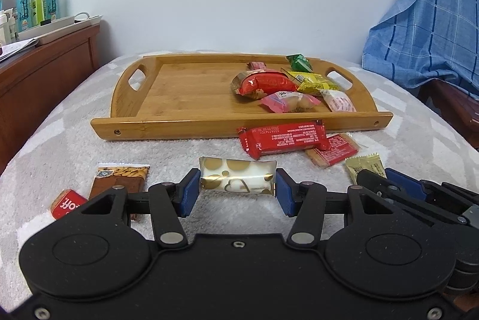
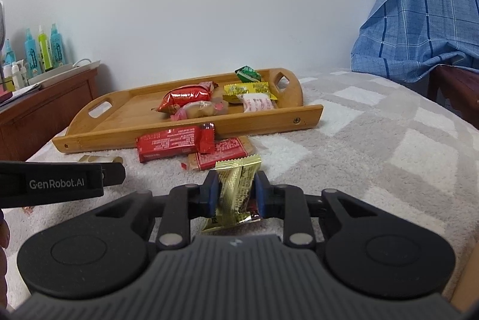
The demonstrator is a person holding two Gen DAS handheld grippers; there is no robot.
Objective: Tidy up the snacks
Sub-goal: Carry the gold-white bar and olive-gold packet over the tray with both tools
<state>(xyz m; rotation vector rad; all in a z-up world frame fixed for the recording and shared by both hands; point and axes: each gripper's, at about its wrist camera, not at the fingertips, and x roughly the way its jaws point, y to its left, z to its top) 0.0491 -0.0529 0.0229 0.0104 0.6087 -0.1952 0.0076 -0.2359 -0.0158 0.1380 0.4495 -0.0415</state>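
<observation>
My left gripper (image 1: 236, 185) is shut on a white snack pack with gold dots and hearts (image 1: 236, 179), its blue pads pressing both ends, just above the grey blanket. My right gripper (image 2: 235, 191) is shut on a crinkled gold wrapper (image 2: 236, 188), squeezed between its blue pads; in the left wrist view that gold wrapper (image 1: 363, 168) pokes out at the right. Beyond stands a bamboo tray (image 1: 167, 125) holding several snacks, among them a red bag (image 1: 263, 81). A red bar (image 1: 281, 140) and a red-labelled cracker pack (image 1: 332, 152) lie in front of the tray.
A brown almond bar (image 1: 119, 179) and a small red snack (image 1: 66, 203) lie at the left on the blanket. A wooden cabinet (image 1: 45, 74) with bottles stands at the left. Blue checked cloth (image 1: 425, 20) hangs at the right over a wooden frame.
</observation>
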